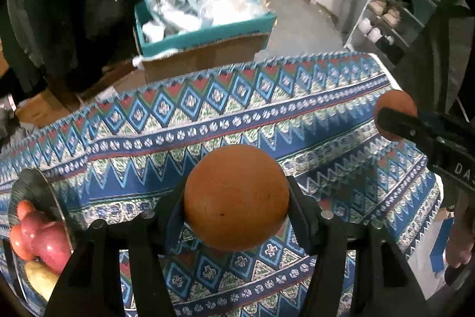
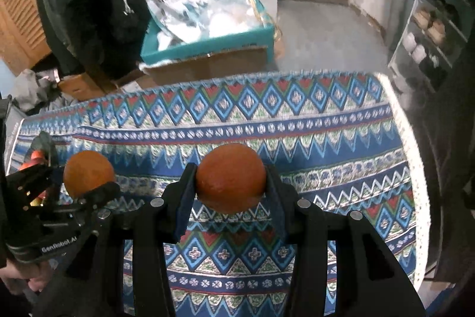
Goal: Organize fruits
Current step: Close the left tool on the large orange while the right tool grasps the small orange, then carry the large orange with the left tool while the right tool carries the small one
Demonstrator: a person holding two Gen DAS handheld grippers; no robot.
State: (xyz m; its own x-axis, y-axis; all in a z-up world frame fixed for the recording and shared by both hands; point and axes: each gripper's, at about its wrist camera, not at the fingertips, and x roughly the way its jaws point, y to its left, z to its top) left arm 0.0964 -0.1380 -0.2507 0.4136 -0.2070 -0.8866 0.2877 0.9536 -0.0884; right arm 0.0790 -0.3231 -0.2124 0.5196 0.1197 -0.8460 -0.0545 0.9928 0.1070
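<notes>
A table under a blue patterned cloth carries a fruit bowl at its left edge.

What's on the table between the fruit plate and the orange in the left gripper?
Only bare patterned tablecloth lies between the plate and the orange held in the left gripper; the left wrist view shows it.

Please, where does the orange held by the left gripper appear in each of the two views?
Left wrist view: the orange held by the left gripper sits low in the centre, clamped between its black fingers.
Right wrist view: the same orange is at the left, beside the right gripper's own orange.
Shared landmark: the teal box behind the patterned tablecloth.
</notes>
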